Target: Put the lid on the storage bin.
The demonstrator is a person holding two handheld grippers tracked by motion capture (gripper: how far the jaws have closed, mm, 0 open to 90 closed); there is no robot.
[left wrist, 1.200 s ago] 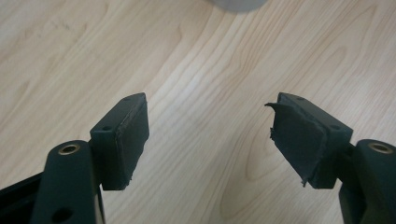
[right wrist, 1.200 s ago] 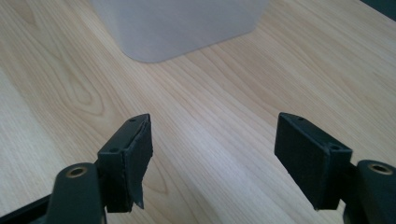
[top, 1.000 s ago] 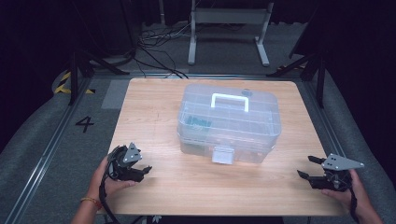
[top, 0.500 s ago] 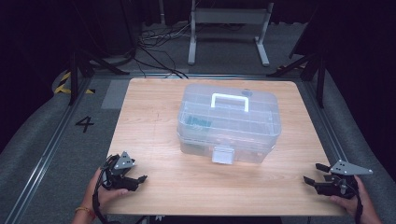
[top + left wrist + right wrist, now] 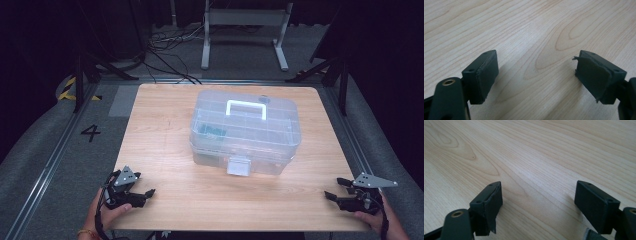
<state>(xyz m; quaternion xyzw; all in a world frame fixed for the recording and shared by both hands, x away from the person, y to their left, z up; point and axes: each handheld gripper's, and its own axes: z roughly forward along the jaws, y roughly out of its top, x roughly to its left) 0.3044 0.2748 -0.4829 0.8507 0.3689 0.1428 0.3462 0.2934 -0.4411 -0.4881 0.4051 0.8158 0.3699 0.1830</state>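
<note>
A clear plastic toolbox (image 5: pixel 245 132) with a white handle (image 5: pixel 246 107) and a front latch (image 5: pixel 238 166) stands shut at the middle of the wooden table (image 5: pixel 160 125). My left gripper (image 5: pixel 145 195) rests low at the near left corner, well apart from the box. It is open, and in the left gripper view (image 5: pixel 536 60) bare wood lies between its pads (image 5: pixel 485 72). My right gripper (image 5: pixel 335 188) sits at the near right corner, also open over bare wood (image 5: pixel 537 187). Both pairs of jaws have just been opening with nothing between them.
Beyond the far edge a metal stand (image 5: pixel 245 20) and loose cables (image 5: pixel 165 55) lie on the floor. A floor marking "4" (image 5: pixel 90 132) and a rail (image 5: pixel 55 155) run along the left side. Bare wood surrounds the box on all sides.
Both hands have drawn back toward the near edge of the table and sunk lower. The toolbox has not moved.
</note>
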